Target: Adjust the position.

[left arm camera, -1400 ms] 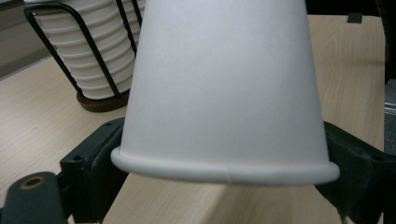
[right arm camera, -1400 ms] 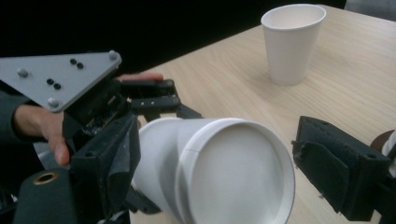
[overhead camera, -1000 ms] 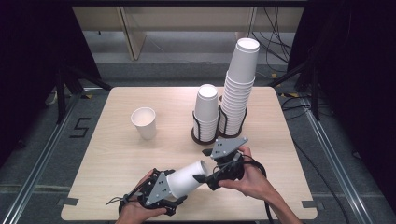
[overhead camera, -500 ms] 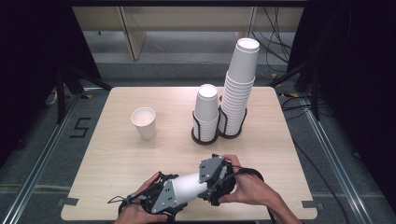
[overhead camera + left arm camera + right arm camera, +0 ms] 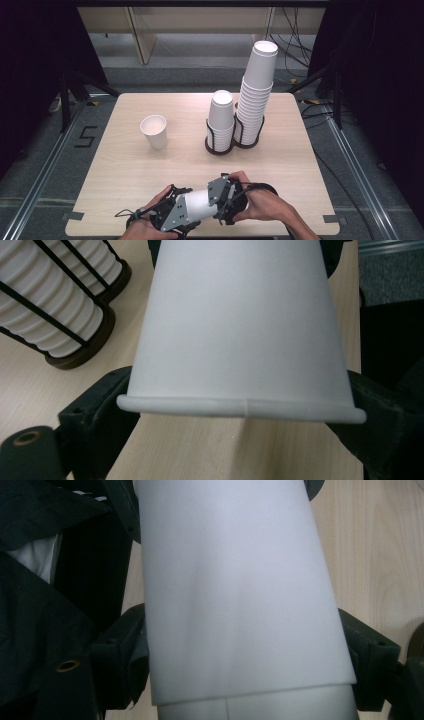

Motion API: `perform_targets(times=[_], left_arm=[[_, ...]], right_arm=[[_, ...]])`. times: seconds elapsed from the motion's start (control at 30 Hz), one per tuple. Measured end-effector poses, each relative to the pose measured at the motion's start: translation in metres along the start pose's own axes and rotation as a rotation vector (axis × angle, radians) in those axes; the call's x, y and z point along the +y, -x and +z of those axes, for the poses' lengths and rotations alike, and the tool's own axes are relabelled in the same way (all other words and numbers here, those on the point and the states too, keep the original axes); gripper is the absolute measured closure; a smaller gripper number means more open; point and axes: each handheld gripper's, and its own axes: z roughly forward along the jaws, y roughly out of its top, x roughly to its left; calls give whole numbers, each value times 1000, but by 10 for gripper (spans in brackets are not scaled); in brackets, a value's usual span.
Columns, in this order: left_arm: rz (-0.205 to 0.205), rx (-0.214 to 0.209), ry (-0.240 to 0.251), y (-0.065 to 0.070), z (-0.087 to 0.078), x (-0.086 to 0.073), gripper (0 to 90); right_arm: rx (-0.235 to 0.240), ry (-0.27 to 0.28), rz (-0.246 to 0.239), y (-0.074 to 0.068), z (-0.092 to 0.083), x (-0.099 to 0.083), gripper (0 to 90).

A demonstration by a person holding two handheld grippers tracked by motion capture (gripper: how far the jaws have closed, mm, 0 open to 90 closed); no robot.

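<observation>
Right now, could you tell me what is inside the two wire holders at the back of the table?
Each wire holder keeps a stack of white paper cups, upside down: a short stack on the left, a tall stack on the right. The holders' bases are covered by the cups, so anything beneath is hidden.

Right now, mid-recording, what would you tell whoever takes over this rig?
Left gripper: jaws flank the rim of the held cup and have just been opening; grip uncertain.
Right gripper: appears closed on the cup's other end.
The cup lies level over the near edge of the table.
One lone cup stands upright; short stack and tall stack sit in racks.
Left: probably complete the handover and set this cup down.
</observation>
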Motion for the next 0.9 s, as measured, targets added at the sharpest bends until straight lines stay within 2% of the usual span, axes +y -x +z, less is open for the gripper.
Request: perform_targets(times=[0.03,0.07,0.1,0.17,0.27,0.3,0.33,0.37,0.4,0.43,0.53,0.6,0.67,0.7,0.73,0.83,0.87,0.9], left_arm=[[-6,6,22,-1,0,-1,73],[-30,3,49,-2,0,-3,65],[-55,-2,73,-3,-1,-5,59],[-82,-14,128,-6,-2,-9,65],[-140,-35,186,-9,-4,-14,66],[-154,-39,207,-10,-3,-15,66],[-174,-34,234,-10,-3,-15,67],[-189,-43,239,-12,-4,-15,67],[-213,-44,265,-13,-5,-15,66],[-234,-48,279,-13,-5,-15,66],[-277,-66,332,-15,-4,-17,61],[-310,-71,345,-16,-5,-17,58],[-329,-78,368,-16,-6,-17,52],[-335,-78,395,-16,-4,-17,51],[-334,-70,382,-15,-6,-16,53],[-336,-65,393,-14,-6,-15,51],[-340,-64,399,-14,-6,-14,48],[-351,-70,428,-14,-4,-14,47]], right_arm=[[2,7,-7,1,-1,-1,221],[7,16,-2,2,-2,-3,222],[6,18,24,1,-3,-5,227],[13,39,-2,4,-3,-8,232],[37,96,9,8,-6,-14,236],[54,120,19,9,-6,-16,236],[74,141,52,8,-8,-18,236],[73,162,18,12,-7,-19,237],[76,166,51,11,-9,-22,237],[80,193,30,15,-9,-24,237],[86,238,30,17,-11,-27,237],[93,266,29,19,-11,-29,237],[96,287,29,19,-13,-29,237],[95,301,29,20,-13,-29,237],[98,298,47,18,-14,-29,237],[104,313,43,18,-14,-27,237],[109,319,47,18,-13,-27,237],[111,324,47,18,-13,-27,237]])
